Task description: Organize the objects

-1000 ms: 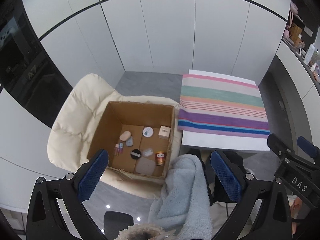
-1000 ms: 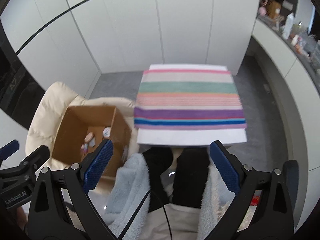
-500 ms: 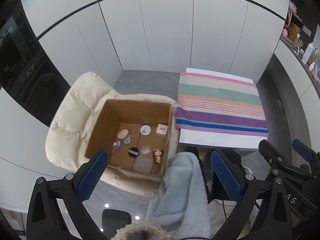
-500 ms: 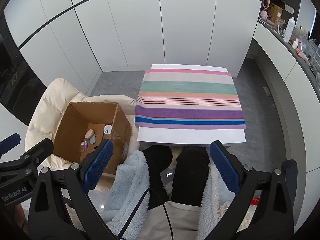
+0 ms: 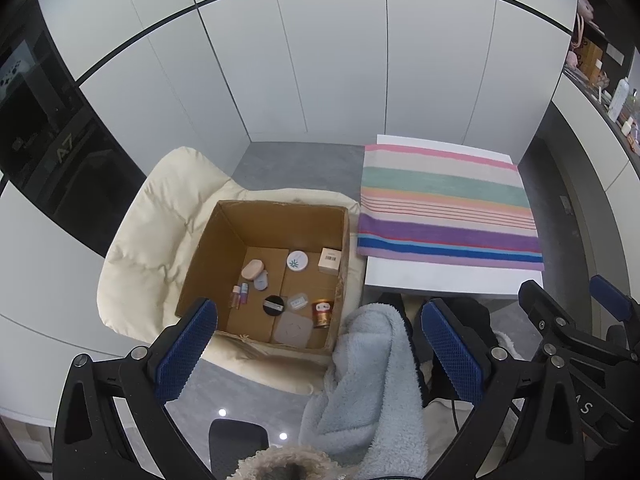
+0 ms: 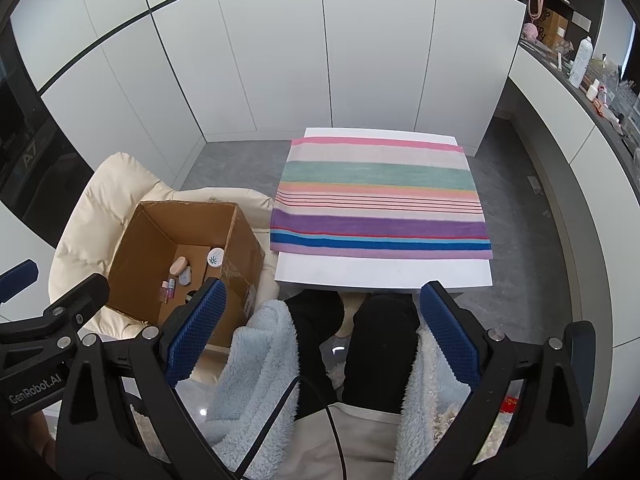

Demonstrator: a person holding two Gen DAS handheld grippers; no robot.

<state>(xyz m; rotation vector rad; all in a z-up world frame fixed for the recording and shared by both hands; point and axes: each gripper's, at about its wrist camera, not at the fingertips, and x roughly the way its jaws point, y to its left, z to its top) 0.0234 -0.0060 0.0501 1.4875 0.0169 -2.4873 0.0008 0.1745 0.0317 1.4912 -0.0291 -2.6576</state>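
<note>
Cardboard box [image 5: 224,256] sits on a cream chair [image 5: 160,216], holding small cosmetics: a white round jar [image 5: 297,260] near its far wall, a black compact [image 5: 273,304] nearer. Left gripper [image 5: 316,344] hangs spread, empty.

Right wrist view: right gripper [image 6: 320,328] likewise spread wide, empty, before the white table [image 6: 384,272] with its striped cloth [image 6: 380,196]; box at left.

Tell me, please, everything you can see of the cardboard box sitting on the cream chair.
The cardboard box is plain brown corrugated board, open at the top, with no top flaps visible. It sits upright on the seat of the padded cream chair, just left of the white table. Small items lie loose on its floor, among them a white round tin, a small carton and a black disc. Neither gripper touches it.
</note>
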